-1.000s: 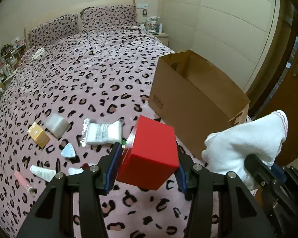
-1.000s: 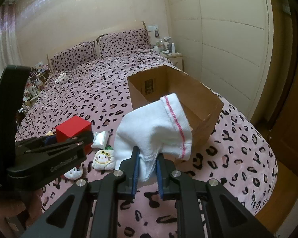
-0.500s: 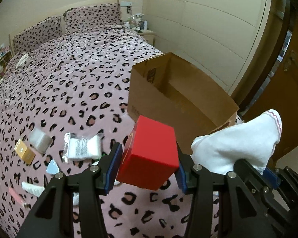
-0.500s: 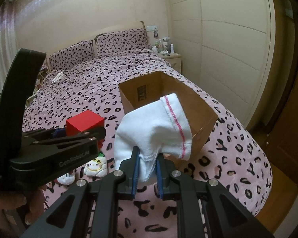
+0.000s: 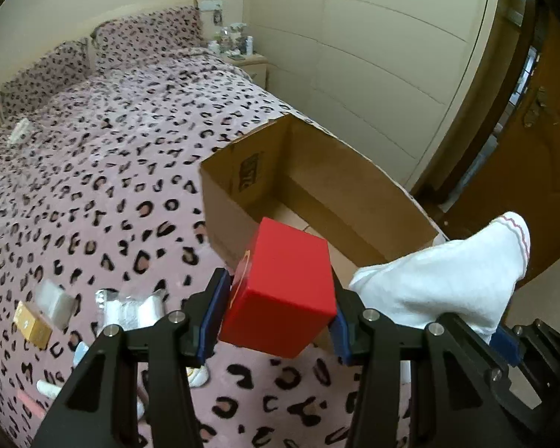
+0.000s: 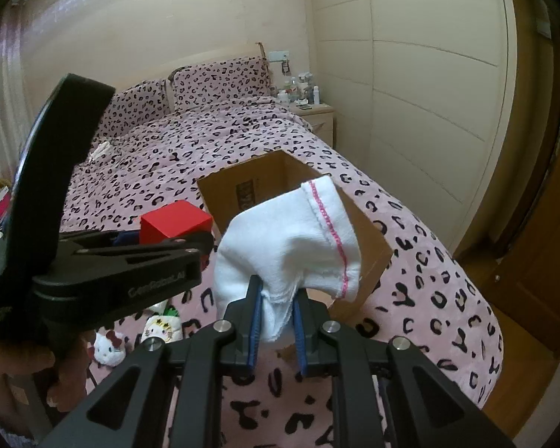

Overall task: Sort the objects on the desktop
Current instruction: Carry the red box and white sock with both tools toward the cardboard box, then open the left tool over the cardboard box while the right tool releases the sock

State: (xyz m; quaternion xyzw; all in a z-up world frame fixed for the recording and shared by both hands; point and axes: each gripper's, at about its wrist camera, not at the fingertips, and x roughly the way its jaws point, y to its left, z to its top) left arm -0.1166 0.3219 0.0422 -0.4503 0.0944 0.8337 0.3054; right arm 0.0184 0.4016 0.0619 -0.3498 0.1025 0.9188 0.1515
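Left gripper [image 5: 278, 313] raised, fingers level and pointing forward, jaws spread wide and clamped from both sides on a red box [image 5: 280, 293]. Blue pads [image 5: 213, 315] pressed flat against the box faces. In the right wrist view a bare hand [image 6: 26, 366] grips the left gripper's handle from below. Right gripper [image 6: 276, 321] just to the right, also raised, jaws drawn close together, pinching a bunched white cloth [image 6: 287, 239] between its blue pads.
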